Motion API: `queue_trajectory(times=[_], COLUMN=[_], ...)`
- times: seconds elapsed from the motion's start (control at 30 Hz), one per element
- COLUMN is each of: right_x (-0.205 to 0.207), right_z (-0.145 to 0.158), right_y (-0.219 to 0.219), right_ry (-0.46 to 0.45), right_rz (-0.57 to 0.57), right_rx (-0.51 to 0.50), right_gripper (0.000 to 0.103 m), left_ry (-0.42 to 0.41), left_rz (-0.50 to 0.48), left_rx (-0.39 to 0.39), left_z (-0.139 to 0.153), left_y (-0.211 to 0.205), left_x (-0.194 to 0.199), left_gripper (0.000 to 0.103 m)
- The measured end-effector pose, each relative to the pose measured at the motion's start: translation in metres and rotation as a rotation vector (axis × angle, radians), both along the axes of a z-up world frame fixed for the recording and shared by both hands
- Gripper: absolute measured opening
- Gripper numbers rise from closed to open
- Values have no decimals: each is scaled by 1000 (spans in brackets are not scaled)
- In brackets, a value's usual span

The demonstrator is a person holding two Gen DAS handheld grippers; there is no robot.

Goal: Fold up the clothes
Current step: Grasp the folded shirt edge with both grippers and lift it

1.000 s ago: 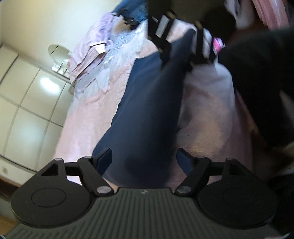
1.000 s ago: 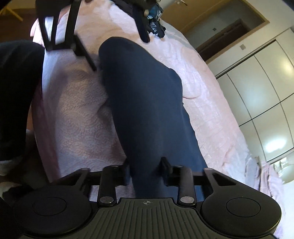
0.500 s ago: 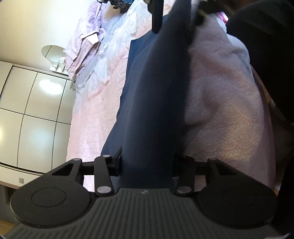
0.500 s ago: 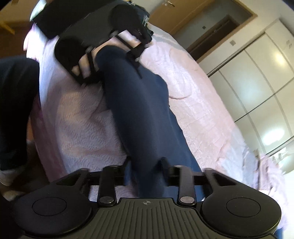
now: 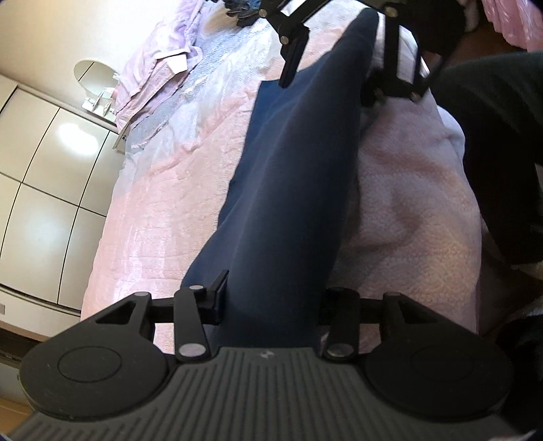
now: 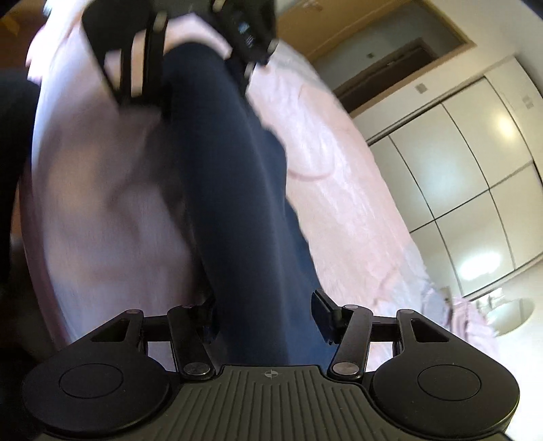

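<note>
A long navy garment [image 5: 288,176] lies as a raised ridge on the pink bedspread [image 5: 163,210] and stretches between both grippers. My left gripper [image 5: 271,300] straddles its near end, jaws apart, and the cloth fills the gap without being bunched. The right gripper [image 5: 331,66] shows at the far end, its fingers either side of the cloth. In the right wrist view the right gripper [image 6: 264,312] stands open around the garment [image 6: 237,203], one blue pad bare. The left gripper [image 6: 200,51] is blurred at the far end.
A lilac shirt [image 5: 159,64] and a dark patterned garment [image 5: 241,8] lie at the head of the bed. White wardrobe doors [image 6: 475,190] run along one side. A person's dark trouser leg [image 5: 499,152] stands against the bed edge.
The right gripper was shut on the navy garment and has opened. The left gripper's jaws narrowed around the cloth a second ago and have kept that width since.
</note>
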State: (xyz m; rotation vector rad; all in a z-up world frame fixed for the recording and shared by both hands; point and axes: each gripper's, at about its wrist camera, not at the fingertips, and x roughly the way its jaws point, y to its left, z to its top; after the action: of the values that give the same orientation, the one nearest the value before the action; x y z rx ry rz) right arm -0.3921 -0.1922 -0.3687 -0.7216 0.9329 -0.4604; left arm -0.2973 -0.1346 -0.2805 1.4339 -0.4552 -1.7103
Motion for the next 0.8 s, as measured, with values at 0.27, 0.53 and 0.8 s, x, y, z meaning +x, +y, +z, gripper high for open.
queue_trajectory(times=[0.27,0.53,0.8], right_x=[1,-2,-8], right_z=[-24,-2,32], right_y=[9,7,13], right_ry=[78,52,32], right_rz=[37,-5,-9], right_rx=[-57,-87,-114], right_gripper=[25,19,19], left_ry=[-211,-245,-240], left_rz=[-47,-39,-54], left_rx=[-61,-59,-95], left_z=[-34,-10,29], left_y=[10,6,8], left_x=[-11,-14,-14], left_gripper=[55,40,38])
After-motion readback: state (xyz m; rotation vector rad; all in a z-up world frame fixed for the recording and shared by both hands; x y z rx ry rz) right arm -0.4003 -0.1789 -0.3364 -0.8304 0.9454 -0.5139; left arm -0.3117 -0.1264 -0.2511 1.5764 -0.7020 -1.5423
